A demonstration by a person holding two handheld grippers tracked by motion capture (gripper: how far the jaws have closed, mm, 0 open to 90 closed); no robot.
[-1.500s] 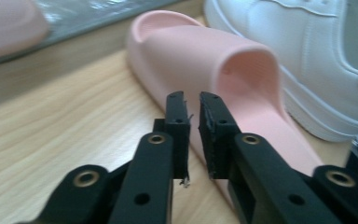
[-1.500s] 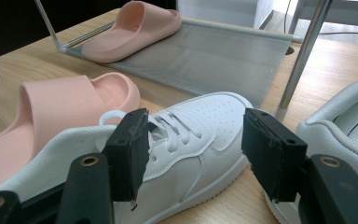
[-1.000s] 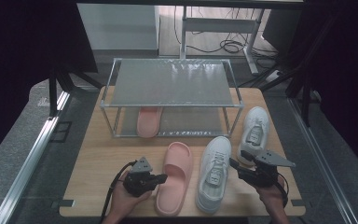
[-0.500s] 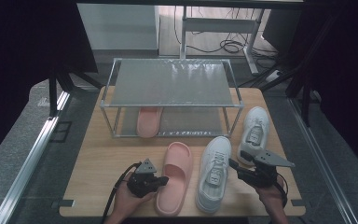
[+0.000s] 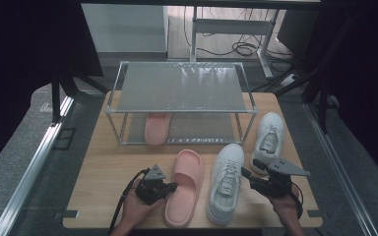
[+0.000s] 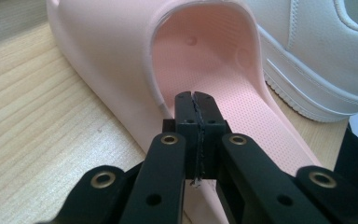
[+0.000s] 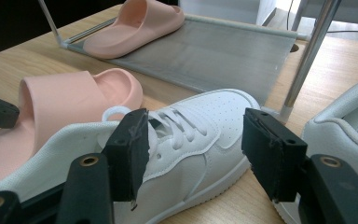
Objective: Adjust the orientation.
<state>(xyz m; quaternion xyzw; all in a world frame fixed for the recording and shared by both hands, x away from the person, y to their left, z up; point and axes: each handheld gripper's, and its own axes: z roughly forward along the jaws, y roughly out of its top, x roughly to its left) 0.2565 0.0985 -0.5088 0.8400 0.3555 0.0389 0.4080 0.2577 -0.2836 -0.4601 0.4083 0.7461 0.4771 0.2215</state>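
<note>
The left gripper (image 6: 196, 100) has its jaws pressed together with nothing between them, their tips just over the heel end of the pink slipper (image 6: 214, 74), a soft, one-piece slide with a dimpled footbed and a broad arched strap just ahead. The right gripper (image 7: 193, 140) stands released, its pads either side of the white sneaker (image 7: 186, 135), not touching; beyond it the second pink slipper (image 7: 135, 23) lies on the rack's lower shelf (image 7: 214, 51).

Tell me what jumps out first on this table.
Two pairs of footwear: a pink slide and a white sneaker lie side by side at the front, between the left gripper and right gripper. A second slide sits on the rack's lower shelf; another sneaker lies right of the rack.
</note>
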